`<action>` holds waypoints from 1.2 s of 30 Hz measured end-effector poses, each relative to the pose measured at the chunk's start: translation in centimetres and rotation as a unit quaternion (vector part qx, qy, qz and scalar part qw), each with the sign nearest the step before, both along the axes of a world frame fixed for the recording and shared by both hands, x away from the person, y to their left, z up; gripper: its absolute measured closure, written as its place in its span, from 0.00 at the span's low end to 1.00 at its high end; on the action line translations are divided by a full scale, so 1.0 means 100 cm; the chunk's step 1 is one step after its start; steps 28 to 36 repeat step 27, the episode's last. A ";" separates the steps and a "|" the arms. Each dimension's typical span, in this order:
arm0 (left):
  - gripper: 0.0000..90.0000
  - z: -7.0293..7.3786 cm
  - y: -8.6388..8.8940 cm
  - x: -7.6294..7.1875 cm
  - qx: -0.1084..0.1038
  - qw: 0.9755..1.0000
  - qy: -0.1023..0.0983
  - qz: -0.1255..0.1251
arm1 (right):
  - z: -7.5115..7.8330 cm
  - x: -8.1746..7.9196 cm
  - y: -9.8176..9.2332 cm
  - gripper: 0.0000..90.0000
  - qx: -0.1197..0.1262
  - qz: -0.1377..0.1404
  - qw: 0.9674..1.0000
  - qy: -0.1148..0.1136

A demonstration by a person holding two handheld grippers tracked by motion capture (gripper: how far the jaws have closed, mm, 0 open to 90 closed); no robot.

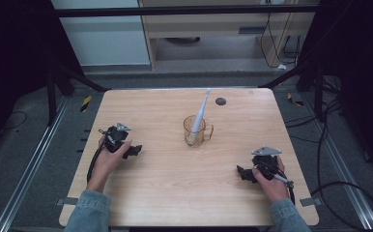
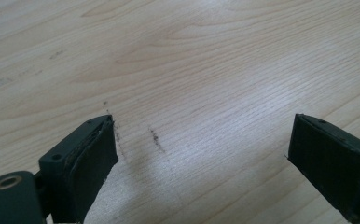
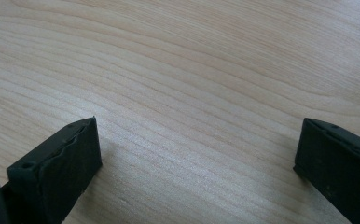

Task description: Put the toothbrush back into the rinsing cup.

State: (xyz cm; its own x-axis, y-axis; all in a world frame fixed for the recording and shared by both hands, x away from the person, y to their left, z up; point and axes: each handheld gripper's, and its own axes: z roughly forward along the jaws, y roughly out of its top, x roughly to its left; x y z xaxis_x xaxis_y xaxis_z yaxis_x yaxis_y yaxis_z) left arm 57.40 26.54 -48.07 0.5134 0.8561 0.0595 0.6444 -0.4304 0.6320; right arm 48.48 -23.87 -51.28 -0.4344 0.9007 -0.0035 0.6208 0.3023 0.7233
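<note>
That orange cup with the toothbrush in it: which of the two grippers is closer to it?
Right, but only slightly, judging by the high view. The right gripper rests on the table nearer the person and to the right of the orange cup; the left gripper rests to its left, a bit farther off.

Even overhead light on the table (image 1: pixel 175 188), dark surroundings, soft glare and perhaps slight blur up close.

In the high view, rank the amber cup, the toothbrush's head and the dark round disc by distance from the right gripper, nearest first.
1. Amber transparent cup, table centre, up-left of the right gripper.
2. Dark round disc, near the far edge.
3. White toothbrush's head, farthest, just left of the disc.
</note>
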 end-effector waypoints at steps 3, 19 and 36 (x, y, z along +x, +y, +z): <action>0.08 -0.002 0.000 0.000 -0.003 1.000 0.000 0.002 | 0.000 0.000 0.000 0.00 0.000 0.000 1.000 0.000; 0.06 -0.020 -0.001 0.004 -0.028 1.000 -0.010 -0.004 | 0.000 0.000 0.000 0.00 0.000 0.000 1.000 0.000; 0.01 -0.026 0.001 0.002 -0.043 0.998 -0.037 -0.008 | 0.000 0.000 0.000 0.00 0.000 0.000 1.000 0.000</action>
